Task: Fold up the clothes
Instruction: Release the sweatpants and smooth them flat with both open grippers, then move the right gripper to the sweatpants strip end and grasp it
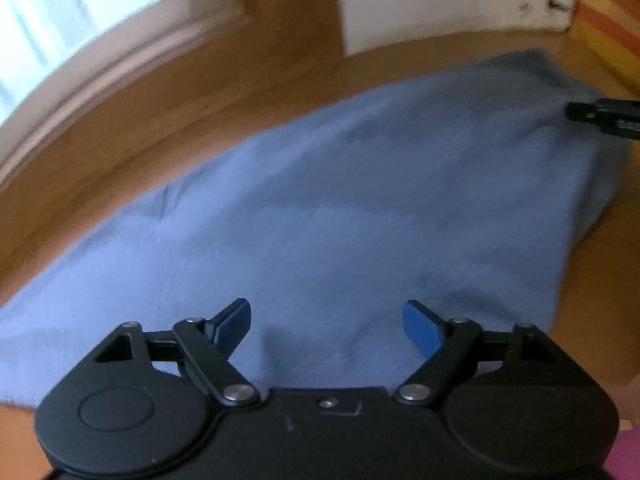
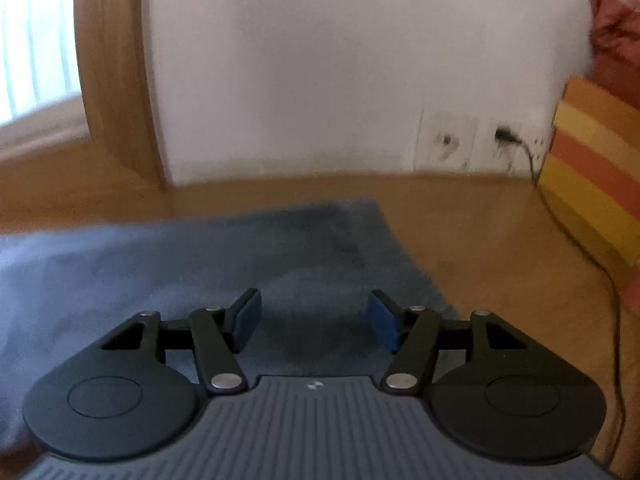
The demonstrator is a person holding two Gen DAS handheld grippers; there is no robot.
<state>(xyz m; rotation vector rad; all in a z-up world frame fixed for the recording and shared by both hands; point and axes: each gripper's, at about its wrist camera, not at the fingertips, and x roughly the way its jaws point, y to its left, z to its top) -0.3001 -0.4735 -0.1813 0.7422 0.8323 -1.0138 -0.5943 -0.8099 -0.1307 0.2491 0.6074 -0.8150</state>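
Over blue garment (image 1: 340, 200), spread flat on wooden table (image 1: 240, 92): left claw (image 1: 326, 324) and right claw (image 2: 314, 316) both released, holding nothing.
Risk: blurred frames suggest motion; a shallow pinch could catch only one layer, skewing the fold.

One blue garment (image 1: 320, 208), two hand-held grippers, left (image 1: 326, 322) and right (image 2: 315, 312).

A lived-in room of a home.
We see a warm brown wooden surface (image 2: 480, 240) against a white plaster wall (image 2: 320, 60), scuffed wall sockets (image 2: 448, 144) with a black cable (image 2: 576, 240) plugged in, a bright window (image 1: 60, 28), and an orange-and-yellow striped cushion (image 2: 592, 168).
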